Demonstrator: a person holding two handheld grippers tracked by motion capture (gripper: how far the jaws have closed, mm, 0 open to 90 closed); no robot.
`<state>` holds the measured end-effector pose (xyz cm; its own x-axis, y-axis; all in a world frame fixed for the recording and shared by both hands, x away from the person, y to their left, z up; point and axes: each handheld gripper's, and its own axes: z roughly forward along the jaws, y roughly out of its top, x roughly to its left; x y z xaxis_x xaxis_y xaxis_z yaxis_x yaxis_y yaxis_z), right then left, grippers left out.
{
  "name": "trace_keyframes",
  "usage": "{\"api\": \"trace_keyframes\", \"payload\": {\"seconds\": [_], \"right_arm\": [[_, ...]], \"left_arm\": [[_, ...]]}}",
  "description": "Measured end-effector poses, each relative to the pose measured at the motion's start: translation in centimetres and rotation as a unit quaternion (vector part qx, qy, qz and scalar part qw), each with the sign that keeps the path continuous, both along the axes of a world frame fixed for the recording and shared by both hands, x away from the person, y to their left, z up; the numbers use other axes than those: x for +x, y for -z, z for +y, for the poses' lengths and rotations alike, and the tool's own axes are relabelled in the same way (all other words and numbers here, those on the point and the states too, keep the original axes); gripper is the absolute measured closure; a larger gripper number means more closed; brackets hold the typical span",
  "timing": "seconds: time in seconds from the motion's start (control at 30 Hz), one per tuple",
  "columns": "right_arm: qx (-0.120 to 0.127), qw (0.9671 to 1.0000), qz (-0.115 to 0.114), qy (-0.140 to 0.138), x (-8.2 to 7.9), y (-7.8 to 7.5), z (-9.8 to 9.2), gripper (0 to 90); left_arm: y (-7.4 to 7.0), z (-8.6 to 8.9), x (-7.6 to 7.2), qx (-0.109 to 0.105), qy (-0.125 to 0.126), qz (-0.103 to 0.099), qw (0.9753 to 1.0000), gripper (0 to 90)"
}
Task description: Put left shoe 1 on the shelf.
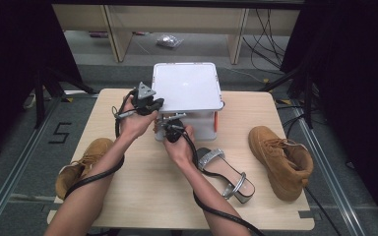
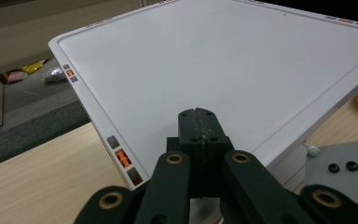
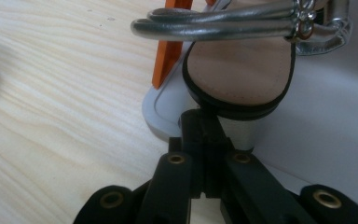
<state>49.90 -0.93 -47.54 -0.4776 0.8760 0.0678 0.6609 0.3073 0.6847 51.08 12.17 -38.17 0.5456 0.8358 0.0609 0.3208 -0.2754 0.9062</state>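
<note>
At frame centre, the white shoe rack (image 1: 187,86) stands on the table (image 1: 142,196). The left tool (image 1: 150,104), jaws closed and empty, hovers beside its top. The right tool (image 3: 204,122) clamps a silver sandal (image 3: 242,70) against the rack's lower shelf.

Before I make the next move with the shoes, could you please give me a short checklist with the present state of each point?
1. Left gripper empty: ok, jaws shut with nothing between them, above the white rack's top panel.
2. Right gripper free of the silver sandal: cannot tell; the jaws look shut at its heel end.
3. That sandal seated on the lower shelf: ok, its heel rests on the white surface.
4. Second sandal reachable: ok, it lies on the table beside the right forearm.
5. Left boot and right boot out of the way: ok, both lie apart from the rack.
</note>
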Motion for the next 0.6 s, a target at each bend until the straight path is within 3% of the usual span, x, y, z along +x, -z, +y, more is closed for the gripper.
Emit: {"api": "trace_keyframes", "payload": {"seconds": [0.5, 0.6], "right_arm": [[-0.004, 1.0000, 0.002, 0.003, 0.51, 0.77, 0.43, 89.9], [-0.001, 1.0000, 0.000, -0.005, 0.26, 0.32, 0.21, 85.4]], "left_arm": [[-0.01, 0.00, 0.01, -0.001, 0.000, 0.001, 1.0000, 90.0], [-0.02, 0.09, 0.00, 0.002, 0.001, 0.001, 1.0000, 90.0]]}}
